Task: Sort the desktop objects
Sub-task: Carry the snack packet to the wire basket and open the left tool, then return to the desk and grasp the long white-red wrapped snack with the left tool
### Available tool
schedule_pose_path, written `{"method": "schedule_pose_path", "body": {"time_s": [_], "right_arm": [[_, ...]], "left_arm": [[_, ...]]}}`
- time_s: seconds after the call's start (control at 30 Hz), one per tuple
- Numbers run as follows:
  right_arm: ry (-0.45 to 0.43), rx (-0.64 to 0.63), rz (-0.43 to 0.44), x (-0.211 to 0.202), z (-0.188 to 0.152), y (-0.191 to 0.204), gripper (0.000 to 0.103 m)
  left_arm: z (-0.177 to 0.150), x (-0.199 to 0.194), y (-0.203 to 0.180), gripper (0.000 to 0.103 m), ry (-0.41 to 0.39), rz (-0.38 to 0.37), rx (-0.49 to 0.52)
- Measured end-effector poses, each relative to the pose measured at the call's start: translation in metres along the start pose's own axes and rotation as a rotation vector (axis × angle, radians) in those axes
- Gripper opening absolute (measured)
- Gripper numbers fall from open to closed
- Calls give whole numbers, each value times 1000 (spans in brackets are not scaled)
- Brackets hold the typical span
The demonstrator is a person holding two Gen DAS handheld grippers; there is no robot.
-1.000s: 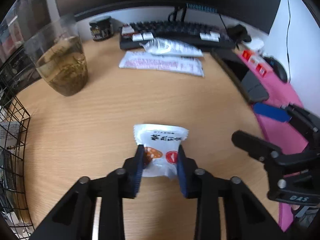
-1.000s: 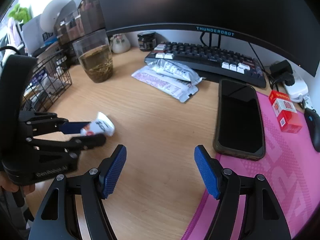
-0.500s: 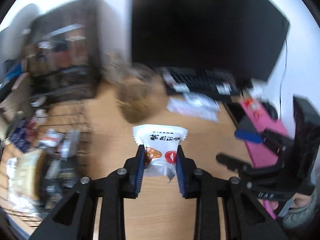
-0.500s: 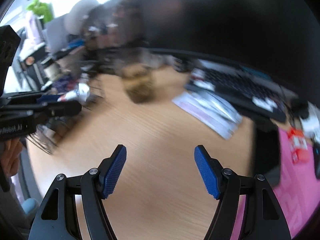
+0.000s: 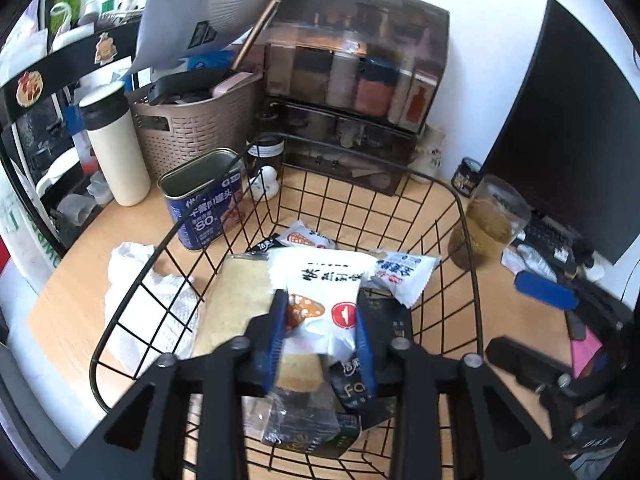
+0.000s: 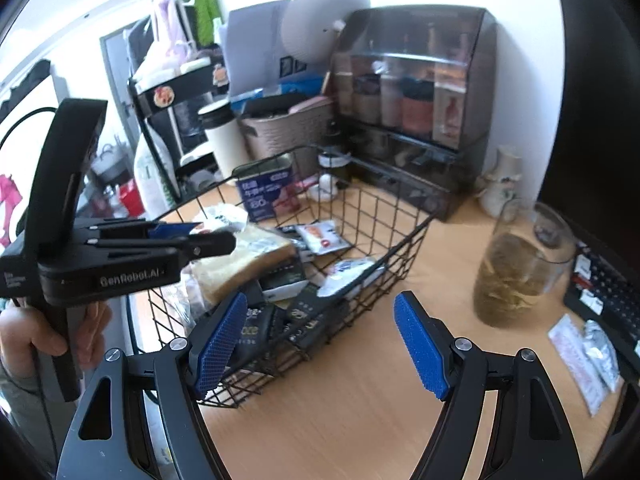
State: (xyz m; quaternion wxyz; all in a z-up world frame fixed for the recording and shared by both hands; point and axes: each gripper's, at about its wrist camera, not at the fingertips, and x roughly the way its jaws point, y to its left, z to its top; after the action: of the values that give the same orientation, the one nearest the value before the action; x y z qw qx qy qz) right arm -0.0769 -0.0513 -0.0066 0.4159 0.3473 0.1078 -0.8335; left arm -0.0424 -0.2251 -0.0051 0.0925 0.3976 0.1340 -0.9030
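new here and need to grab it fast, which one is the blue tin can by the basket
Find the black wire basket on the wooden desk. Just outside its far left corner stands the blue tin can, between the basket and a white bottle. It is the only open-topped metal tin there, with a dark blue label, white writing and a large 80.

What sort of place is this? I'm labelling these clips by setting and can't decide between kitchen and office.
Most likely a home desk or personal workstation, not a kitchen: a dark monitor with a keyboard stands on a wooden desktop, beside a wire basket of snack packets and a glass of tea.
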Motion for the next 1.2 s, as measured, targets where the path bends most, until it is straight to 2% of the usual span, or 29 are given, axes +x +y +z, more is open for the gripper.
{"method": "schedule_pose_path", "body": {"time_s": [0.07, 0.17, 0.27, 0.37, 0.53, 0.7, 0.8, 0.93, 1.2], "right_arm": [[3, 6, -10, 1, -2, -5, 76], [-3, 43, -31, -8, -7, -26, 76], [-9, 70, -66, -25, -15, -52, 76], [-8, 98, -117, -41, -28, -82, 76], [15, 182, -239, -66, -62, -156, 76], [64, 260, -388, -74, -91, -243, 76], [76, 268, -407, -68, -92, -280, 76], [92, 227, -404, -47, -82, -305, 76], [179, 193, -382, 9, -75, -319, 76]], "left_arm": [[0, 0, 0, 62, -3, -23, -10], [1, -4, -16, 62, 4, -73, -8], [1, -8, -54, 63, -3, -122, 60], [-4, 0, -108, 64, 29, -187, 139], [-26, 47, -200, 69, 122, -262, 268], [-38, 104, -251, 69, 222, -282, 295], [-34, 127, -264, 69, 253, -286, 297], [-32, 148, -266, 69, 284, -293, 304], [-33, 163, -253, 69, 330, -320, 298]]}}
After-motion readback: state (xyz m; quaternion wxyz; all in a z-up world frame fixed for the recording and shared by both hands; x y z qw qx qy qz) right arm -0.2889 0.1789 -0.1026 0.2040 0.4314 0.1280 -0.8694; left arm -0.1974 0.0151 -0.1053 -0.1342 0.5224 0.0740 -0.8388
